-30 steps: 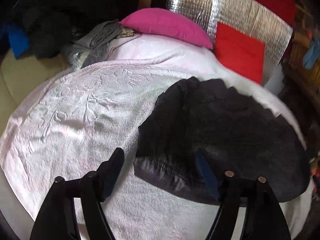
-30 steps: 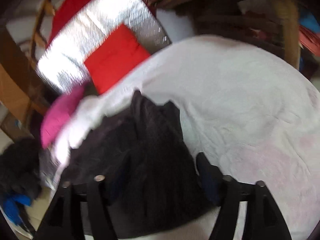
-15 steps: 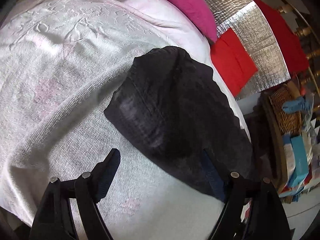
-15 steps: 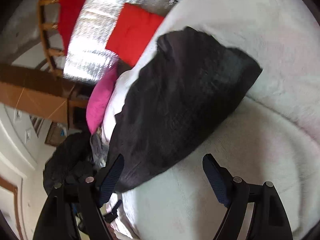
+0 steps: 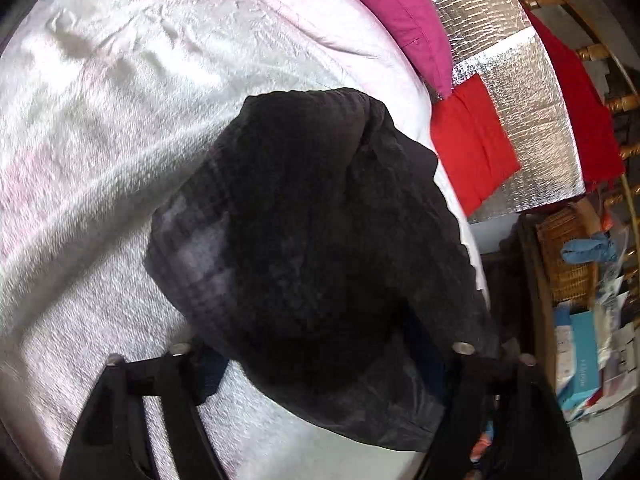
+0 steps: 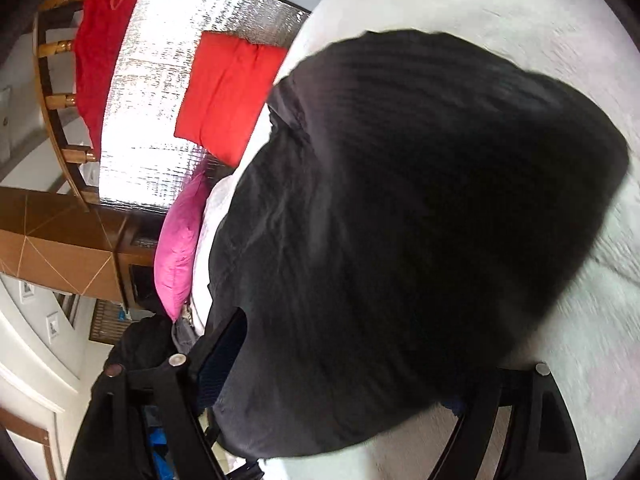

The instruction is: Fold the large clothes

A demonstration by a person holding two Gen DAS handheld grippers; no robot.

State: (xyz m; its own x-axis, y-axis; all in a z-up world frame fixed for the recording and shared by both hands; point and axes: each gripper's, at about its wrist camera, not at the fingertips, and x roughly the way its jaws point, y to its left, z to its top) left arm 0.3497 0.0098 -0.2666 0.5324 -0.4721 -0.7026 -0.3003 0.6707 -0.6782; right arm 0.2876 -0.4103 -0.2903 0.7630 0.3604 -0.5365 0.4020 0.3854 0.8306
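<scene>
Black cloth (image 5: 320,248): a big dark piece of clothing lying in a heap on the bed, folded over on itself, near the bed's edge
Bed cover (image 5: 120,128): pale pink and white, bumpy, spread under the cloth
Left gripper (image 5: 324,364): its two black fingers stand on either side of the near end of the cloth; the jaws have just been closing a bit, the cloth is between them, but I cannot tell if they pinch it
Right gripper (image 6: 352,368): jaws spread wide and just been opening more; the cloth lies between the fingers and hides the tips, so I cannot tell if they press on it
Pink pillow (image 5: 400,12): at the far end of the bed
Red cushion (image 5: 472,148): leaning on a shiny silver sheet (image 5: 520,92) just past the cloth
Basket (image 5: 568,256): woven, off the side of the bed
</scene>
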